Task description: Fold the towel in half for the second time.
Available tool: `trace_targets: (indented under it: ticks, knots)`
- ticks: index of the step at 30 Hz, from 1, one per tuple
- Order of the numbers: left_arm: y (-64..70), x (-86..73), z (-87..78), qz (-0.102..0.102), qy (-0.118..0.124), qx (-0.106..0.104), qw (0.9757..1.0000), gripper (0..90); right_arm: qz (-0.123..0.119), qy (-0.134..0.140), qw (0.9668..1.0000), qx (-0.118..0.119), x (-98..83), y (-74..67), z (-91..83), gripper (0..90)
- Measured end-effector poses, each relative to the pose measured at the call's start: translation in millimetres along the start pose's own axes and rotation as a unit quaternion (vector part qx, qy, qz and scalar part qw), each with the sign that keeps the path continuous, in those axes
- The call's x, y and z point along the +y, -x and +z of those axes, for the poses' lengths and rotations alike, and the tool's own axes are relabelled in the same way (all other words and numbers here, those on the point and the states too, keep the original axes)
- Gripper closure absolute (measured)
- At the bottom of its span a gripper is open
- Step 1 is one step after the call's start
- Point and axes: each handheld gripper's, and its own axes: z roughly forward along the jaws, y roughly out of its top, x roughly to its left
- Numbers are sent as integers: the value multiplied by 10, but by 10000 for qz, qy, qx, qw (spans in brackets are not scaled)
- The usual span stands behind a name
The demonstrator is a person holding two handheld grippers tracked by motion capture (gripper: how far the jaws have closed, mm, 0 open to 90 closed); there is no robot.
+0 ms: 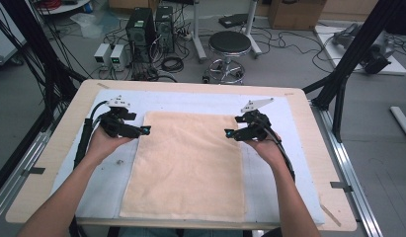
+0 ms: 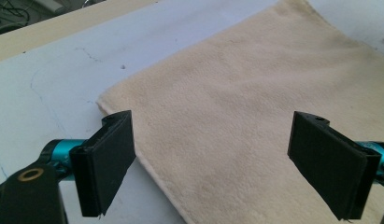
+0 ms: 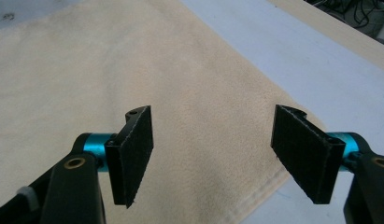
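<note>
Grey floor spreads behind your wooden table in the high view, cluttered with computer towers, tangled cables and a round black stool beyond the table's far edge. On the table lies a pale blue mat, and on that mat a cream towel is spread flat, its long sides running away from you. Your left gripper sits at the towel's far left corner, held in your left hand, and your right gripper sits at the towel's far right corner, held in your right hand; each points inward toward the towel, with a grey three-cornered plate on top. From this height you cannot tell how far the jaws stand apart. In the left gripper view, your left gripper has its jaws spread wide: one black pad is just beside the towel's corner edge over the mat, the other over the towel itself, and nothing is between them. In the right gripper view, your right gripper is likewise wide apart and holds nothing; one pad hangs over the towel, the other at the towel's corner, where the hemmed edge meets the mat. Whether the pads touch the cloth, you cannot tell.
</note>
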Motion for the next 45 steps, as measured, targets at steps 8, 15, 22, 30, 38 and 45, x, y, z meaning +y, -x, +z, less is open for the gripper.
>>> trace_targets:
  ticks: [8,15,22,30,38,45]
  knots:
    - [-144,180,178,-37,1,60,10000,171,124,-120,9998,-107,46,187,96,296]
    - [-321,112,427,-214,-192,251,9993,226,339,-314,9982,-388,7,375,288,298]
    - [-420,-36,688,-368,-411,376,9978,275,684,-534,9949,-514,-126,525,444,299]
    - [-510,-239,825,-664,-539,584,9946,316,897,-885,9901,-615,-246,609,588,355]
    - [-493,-243,806,-618,-515,526,9954,480,972,-828,9908,-438,-243,604,641,522]
    - [-475,-251,807,-811,-473,116,9955,756,1044,-844,9909,-3,-208,564,658,809]
